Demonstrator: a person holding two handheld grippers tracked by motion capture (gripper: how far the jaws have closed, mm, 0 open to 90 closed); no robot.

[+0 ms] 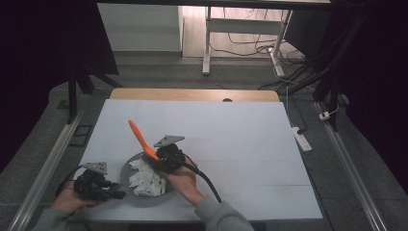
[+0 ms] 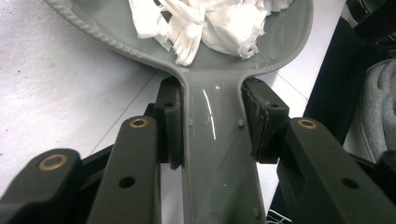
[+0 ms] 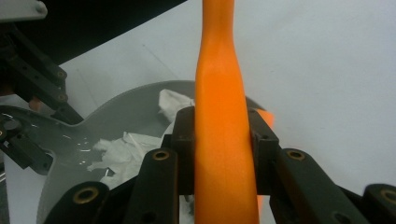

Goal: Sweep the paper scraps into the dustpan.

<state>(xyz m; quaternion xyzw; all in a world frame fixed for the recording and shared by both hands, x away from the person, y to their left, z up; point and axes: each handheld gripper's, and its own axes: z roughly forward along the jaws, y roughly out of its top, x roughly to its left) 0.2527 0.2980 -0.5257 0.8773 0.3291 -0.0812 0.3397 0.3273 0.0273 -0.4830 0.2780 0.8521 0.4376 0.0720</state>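
Observation:
A grey pan (image 1: pixel 126 172) lies near the table's front left with torn white paper pieces (image 1: pixel 146 179) heaped in it. My left gripper (image 1: pixel 113 191) is shut on the pan's handle (image 2: pixel 212 140), its pads pressed against both sides. The paper pieces (image 2: pixel 205 23) show at the top of the left gripper view. My right gripper (image 1: pixel 161 161) hovers over the pan's far rim, shut on an orange spatula (image 1: pixel 141 138) whose handle slants up and to the left. In the right gripper view the orange spatula (image 3: pixel 222 140) runs upright between the pads, with the pan (image 3: pixel 126 112) and paper pieces (image 3: pixel 121 151) below.
The white table top (image 1: pixel 240 139) stretches wide to the right and behind the pan. Its front edge runs close under my hands. A white power strip (image 1: pixel 301 138) lies on the floor beside the table's right edge.

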